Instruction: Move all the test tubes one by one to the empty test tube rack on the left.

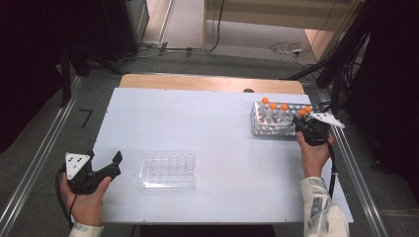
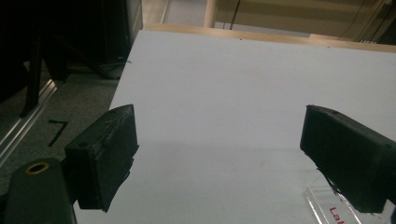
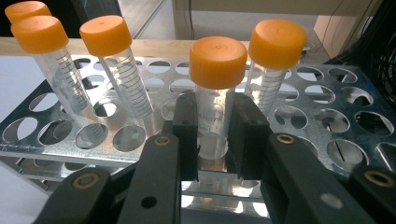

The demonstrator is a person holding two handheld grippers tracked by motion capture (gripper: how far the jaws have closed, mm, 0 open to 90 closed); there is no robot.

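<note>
While the right gripper (image 3: 212,133) clamps its black jaws on a clear plastic tube with an orange screw cap (image 3: 215,100) standing in the perforated metal rack (image 3: 322,126) at the white bench's (image 1: 197,123) far right corner, the left gripper (image 2: 219,154) hangs open above the near left edge, beside a clear plastic well tray (image 1: 169,170).

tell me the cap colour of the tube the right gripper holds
Orange cap; it shows best in the right gripper view.
</note>
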